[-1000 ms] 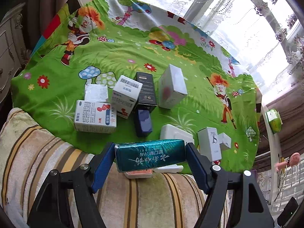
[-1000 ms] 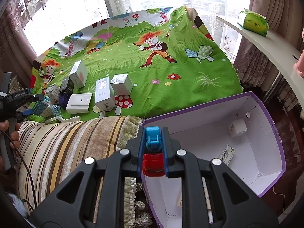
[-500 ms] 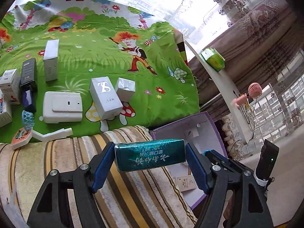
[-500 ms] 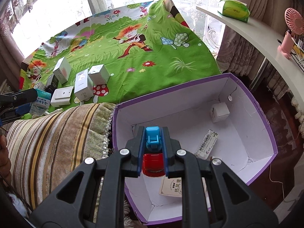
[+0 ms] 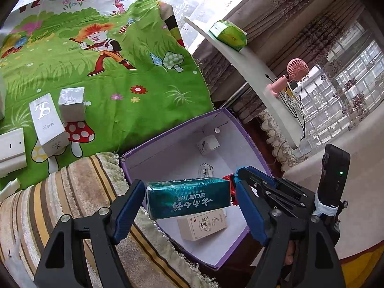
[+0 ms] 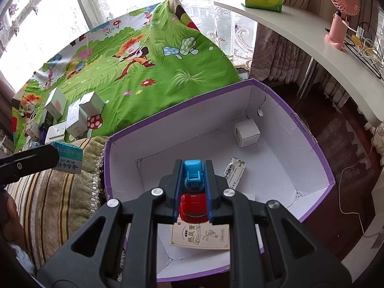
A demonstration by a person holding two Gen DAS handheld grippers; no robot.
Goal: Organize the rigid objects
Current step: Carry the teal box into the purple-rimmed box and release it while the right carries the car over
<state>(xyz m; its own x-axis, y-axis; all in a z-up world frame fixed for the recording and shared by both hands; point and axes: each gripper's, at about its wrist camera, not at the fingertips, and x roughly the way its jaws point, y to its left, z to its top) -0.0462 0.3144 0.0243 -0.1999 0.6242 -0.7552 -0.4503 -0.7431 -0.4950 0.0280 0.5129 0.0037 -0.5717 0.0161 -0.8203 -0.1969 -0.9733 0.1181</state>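
Fingers point(image 5: 127, 206) of the left gripper point(image 5: 189, 206) are clamped on a teal foil-wrapped carton point(image 5: 188, 198); the right gripper point(image 6: 193, 192) is closed on a red-and-blue plastic toy point(image 6: 194, 192).
Several cardboard boxes point(image 5: 48, 124) are left on the green cartoon cloth point(image 5: 144, 105) at far left; three items are already laid in the purple-edged white box point(image 6: 309, 158), over which both loads are held.

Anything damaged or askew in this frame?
Yes: the purple box has torn, cracked corner seams inside, and the teal carton sits tilted in the left hand-held gripper. Nothing has spilled.
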